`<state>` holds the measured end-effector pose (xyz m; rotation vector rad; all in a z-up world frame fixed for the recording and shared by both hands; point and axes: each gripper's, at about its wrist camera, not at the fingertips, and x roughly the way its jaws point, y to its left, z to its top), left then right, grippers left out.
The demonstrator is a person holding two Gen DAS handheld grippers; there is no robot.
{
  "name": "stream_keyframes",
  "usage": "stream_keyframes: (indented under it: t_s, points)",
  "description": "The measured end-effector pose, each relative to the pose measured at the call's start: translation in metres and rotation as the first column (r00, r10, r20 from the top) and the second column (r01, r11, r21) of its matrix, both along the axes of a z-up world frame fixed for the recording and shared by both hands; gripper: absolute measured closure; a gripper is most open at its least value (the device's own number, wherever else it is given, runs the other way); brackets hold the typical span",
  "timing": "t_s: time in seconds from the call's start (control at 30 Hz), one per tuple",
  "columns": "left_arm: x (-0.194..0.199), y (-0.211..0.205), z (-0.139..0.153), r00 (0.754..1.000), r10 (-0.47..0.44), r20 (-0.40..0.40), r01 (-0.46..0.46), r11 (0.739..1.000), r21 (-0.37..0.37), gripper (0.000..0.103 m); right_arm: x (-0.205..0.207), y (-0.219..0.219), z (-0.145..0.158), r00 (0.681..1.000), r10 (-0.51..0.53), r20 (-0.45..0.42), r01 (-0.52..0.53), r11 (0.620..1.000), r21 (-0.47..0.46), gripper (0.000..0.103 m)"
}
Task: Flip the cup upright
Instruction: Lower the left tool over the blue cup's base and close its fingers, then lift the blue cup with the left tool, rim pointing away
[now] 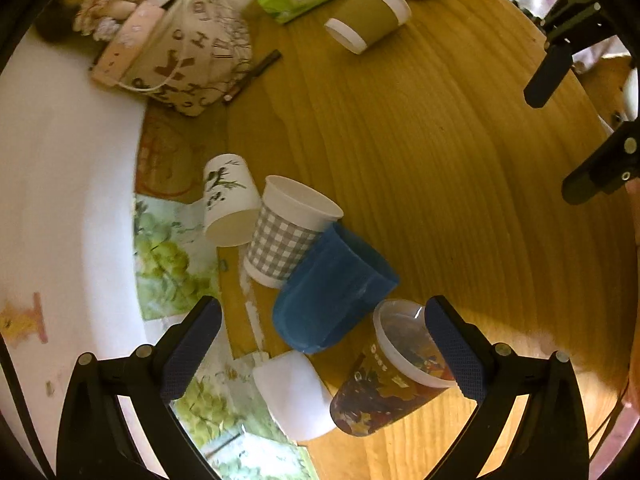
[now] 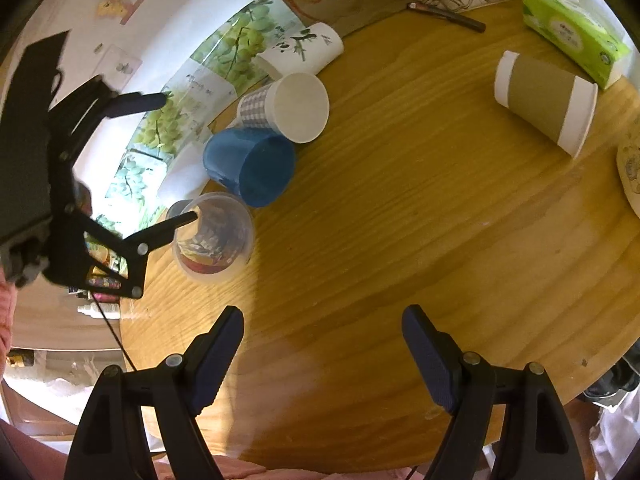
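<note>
Left hand-held gripper (image 1: pixel 324 354) wide open around printed cup (image 1: pixel 394 372) lying sideways; right hand-held gripper (image 2: pixel 323 354) open, empty, over surface (image 2: pixel 400 240).

A round wooden bench (image 2: pixel 400 220) with strong grain fills both views, sunlit in a bright patch toward 6 o'clock in the right wrist view. A white wall (image 1: pixel 60 200) stands at 9 o'clock in the left wrist view, a small sticker (image 1: pixel 24 320) on it. Grape-print sheets (image 2: pixel 236 48) run along the bench edge at 11 o'clock in the right view.
</note>
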<state>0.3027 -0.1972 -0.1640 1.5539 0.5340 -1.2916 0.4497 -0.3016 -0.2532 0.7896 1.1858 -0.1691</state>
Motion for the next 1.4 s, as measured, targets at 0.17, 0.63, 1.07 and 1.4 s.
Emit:
stream_keyframes:
  t_s: [0.17, 0.63, 1.07, 1.4]
  points:
    - [0.011, -0.006, -0.017, 1.000, -0.008, -0.021, 0.009, 0.999, 0.047, 0.001, 0.003, 0.008, -0.004, 0.999, 0.022, -0.028, -0.023, 1.000, -0.015, 0.021]
    - [0.019, -0.021, -0.060, 1.000, 0.000, -0.023, 0.004, 0.991, 0.137, 0.001, 0.005, 0.013, -0.008, 0.998, 0.019, -0.060, -0.020, 1.000, -0.023, 0.021]
    - [0.030, -0.034, -0.089, 1.000, 0.026, -0.014, -0.023, 0.980, 0.197, 0.001, 0.000, 0.015, -0.009, 0.997, 0.011, -0.075, -0.014, 0.999, -0.031, 0.021]
    - [0.051, -0.054, -0.108, 0.995, 0.097, -0.029, -0.088, 0.969, 0.233, 0.001, -0.002, 0.019, -0.013, 0.997, 0.004, -0.077, -0.006, 1.000, -0.025, 0.021]
